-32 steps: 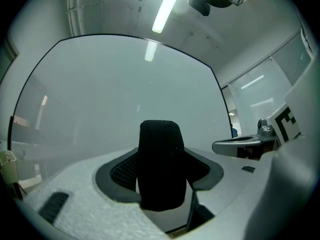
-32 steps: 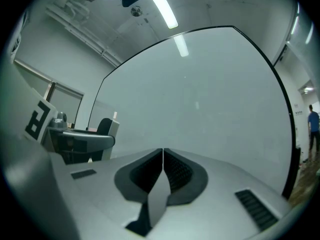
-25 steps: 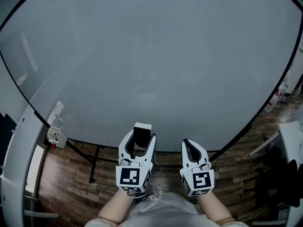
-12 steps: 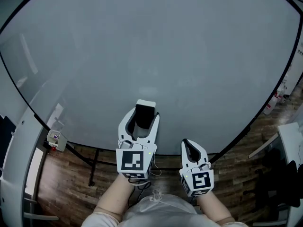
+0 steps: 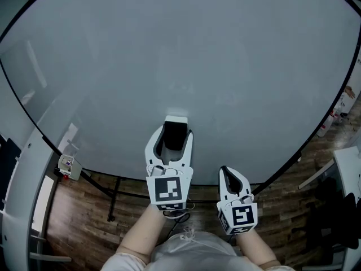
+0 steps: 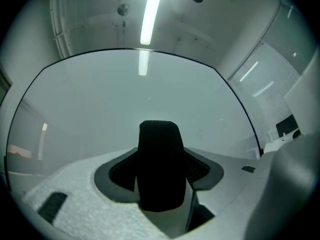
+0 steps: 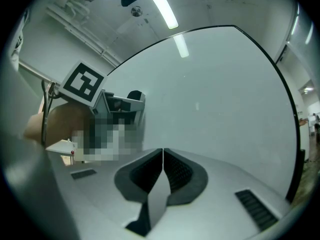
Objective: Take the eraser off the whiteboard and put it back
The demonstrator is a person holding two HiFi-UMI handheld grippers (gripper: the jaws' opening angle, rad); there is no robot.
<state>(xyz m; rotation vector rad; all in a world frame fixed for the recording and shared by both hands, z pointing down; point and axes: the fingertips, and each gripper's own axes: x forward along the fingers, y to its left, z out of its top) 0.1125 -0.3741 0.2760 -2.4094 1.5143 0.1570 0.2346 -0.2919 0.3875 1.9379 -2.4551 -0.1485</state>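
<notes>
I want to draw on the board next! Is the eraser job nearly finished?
Done: the eraser is gripped in the left gripper's jaws. In hand: it is held up at the whiteboard; I cannot tell whether it touches the board. Left: set it on the board and let go. The right gripper is shut and empty, lower down.

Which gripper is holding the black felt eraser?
The left gripper: its jaws stand wide, clamped on the white-backed black felt eraser before the large whiteboard. The right gripper has its jaws pressed together, empty.
</notes>
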